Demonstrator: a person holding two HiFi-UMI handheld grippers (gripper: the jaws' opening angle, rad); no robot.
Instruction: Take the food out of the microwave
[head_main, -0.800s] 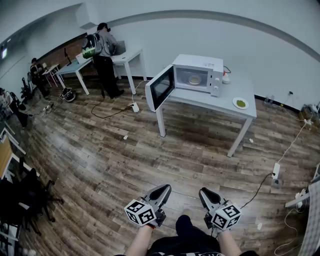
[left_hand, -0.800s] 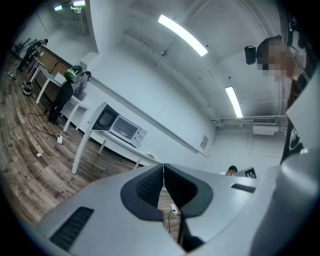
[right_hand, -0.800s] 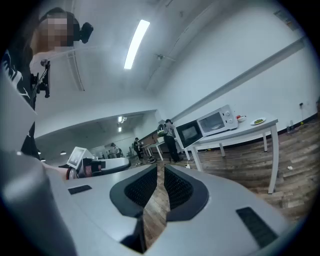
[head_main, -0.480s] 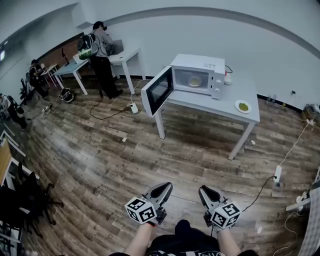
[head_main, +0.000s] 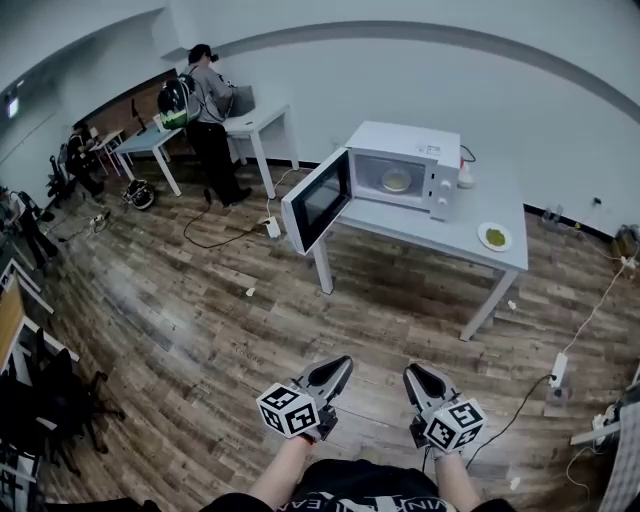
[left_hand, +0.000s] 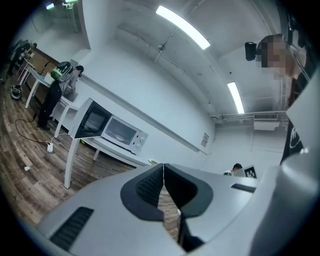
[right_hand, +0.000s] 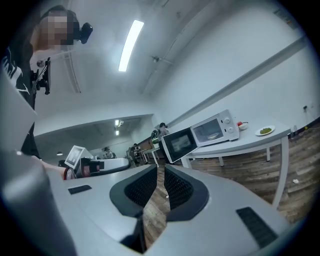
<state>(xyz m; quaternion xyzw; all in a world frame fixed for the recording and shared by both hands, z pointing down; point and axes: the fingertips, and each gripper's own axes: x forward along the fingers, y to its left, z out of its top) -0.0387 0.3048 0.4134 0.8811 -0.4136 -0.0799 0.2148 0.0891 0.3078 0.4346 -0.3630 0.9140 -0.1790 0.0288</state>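
A white microwave (head_main: 405, 168) stands on a grey table (head_main: 440, 228) across the room, its door (head_main: 316, 200) swung open to the left. Inside it sits a pale plate of food (head_main: 396, 181). My left gripper (head_main: 340, 366) and right gripper (head_main: 415, 374) are held side by side at the bottom of the head view, far from the table, level and pointing toward it. Both are shut with nothing between their jaws. The left gripper view shows the microwave (left_hand: 122, 134) beyond the left gripper (left_hand: 164, 167). The right gripper view shows the microwave (right_hand: 215, 128) past the right gripper (right_hand: 160, 169).
A small plate with something green (head_main: 495, 237) lies on the table's right end. Wooden floor stretches between me and the table. A cable and power strip (head_main: 556, 372) lie on the floor at right. A person (head_main: 205, 120) stands at white desks (head_main: 250, 125) at far left.
The microwave table sits slightly lower and further right in the head view than before. Both grippers stay shut, side by side, a little higher in the picture.
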